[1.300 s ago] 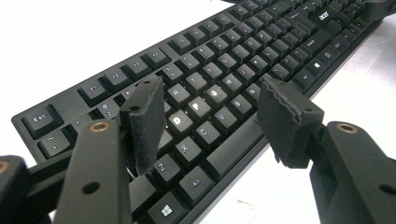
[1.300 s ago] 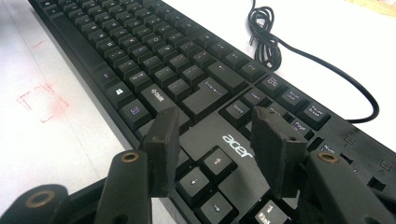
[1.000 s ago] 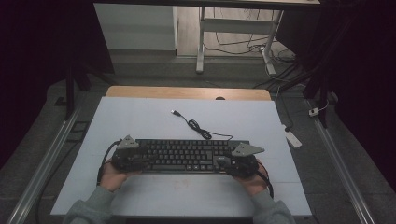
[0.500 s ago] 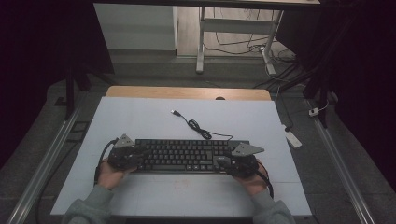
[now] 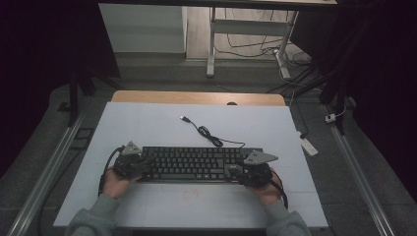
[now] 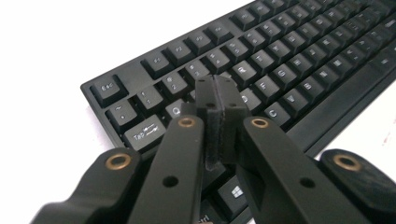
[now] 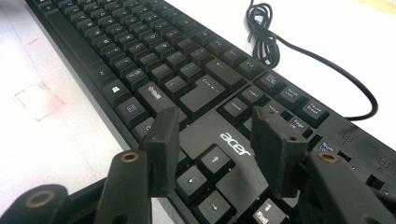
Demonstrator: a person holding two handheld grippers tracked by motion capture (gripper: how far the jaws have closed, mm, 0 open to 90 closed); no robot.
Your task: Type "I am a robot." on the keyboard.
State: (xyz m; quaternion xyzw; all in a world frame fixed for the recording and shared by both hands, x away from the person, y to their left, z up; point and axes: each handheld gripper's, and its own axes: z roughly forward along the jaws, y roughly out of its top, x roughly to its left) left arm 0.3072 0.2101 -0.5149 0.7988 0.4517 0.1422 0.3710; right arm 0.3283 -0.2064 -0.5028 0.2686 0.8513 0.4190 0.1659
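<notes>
Nearest you, your two hands come in over the near edge of the white table, one gripper at each end of the black keyboard. Your left gripper has just been closing: its jaws now meet pad against pad with nothing between them, poised over the keyboard's left end above the keys beside Tab. Whether the tips touch a key, you cannot tell. Your right gripper hangs over the right end, its jaws standing apart above the arrow keys and the acer logo, with nothing caught between the pads.

The keyboard lies flat in the near half of the table, long side running left to right, midway between your hands.

Farther off, its black cable leaves the far edge, coils into a small bundle and ends in a USB plug lying loose on the table toward the far middle.
</notes>
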